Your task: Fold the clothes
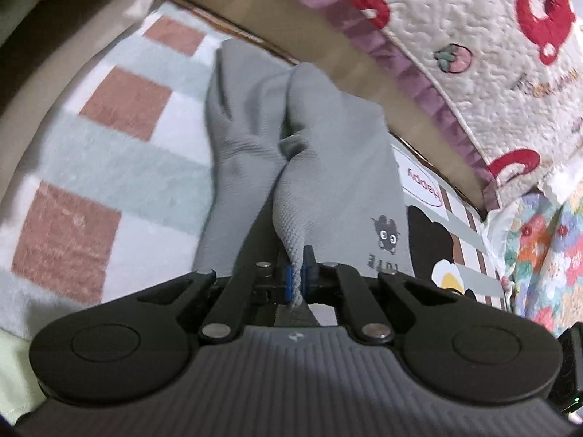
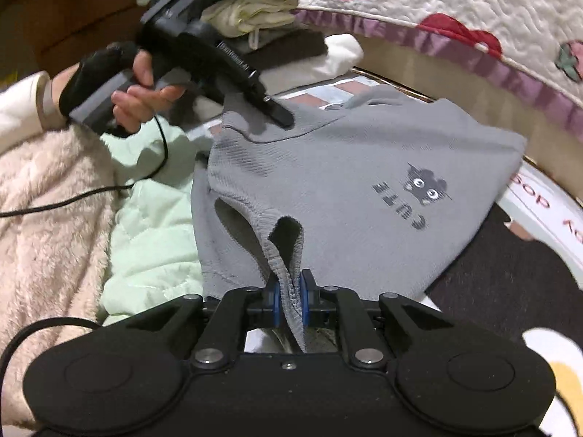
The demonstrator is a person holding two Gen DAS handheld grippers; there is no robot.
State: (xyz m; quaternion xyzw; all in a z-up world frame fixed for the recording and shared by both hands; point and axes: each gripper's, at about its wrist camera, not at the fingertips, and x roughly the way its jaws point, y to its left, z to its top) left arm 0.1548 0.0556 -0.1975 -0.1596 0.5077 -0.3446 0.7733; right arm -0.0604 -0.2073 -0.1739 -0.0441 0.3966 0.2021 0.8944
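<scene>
Left wrist view shows the left hand-held gripper (image 1: 298,273) clenched on a ribbed edge of the grey garment (image 1: 328,145), the cloth pinched between its blue pads (image 1: 289,280) and running forward and away from the fingers in two long bunched folds. The garment lies straight ahead of this hand-held gripper, stretched over a checked blanket (image 1: 109,145) of pink, white and pale green squares, with a small cat print (image 1: 386,235) on the right fold. Beyond it, a quilted cover (image 1: 473,36) with red shapes and a purple frill hangs along the upper right. In the right wrist view, the right hand-held gripper (image 2: 289,302) is likewise clamped on a ribbed strap-like edge of the same grey garment (image 2: 346,182), which spreads out flat directly in front of its fingers, the cat print (image 2: 426,184) and the word "CUTE" showing upside down. At the far left corner of the garment, the left hand-held gripper (image 2: 280,114) meets the cloth, gripped by a person's hand (image 2: 142,91) in a dark fingerless glove with a white sleeve. A pale green quilted piece (image 2: 153,218) and a fluffy pink blanket (image 2: 47,200) lie to the left of the garment, and a pile of folded clothes (image 2: 247,11) sits behind it.
</scene>
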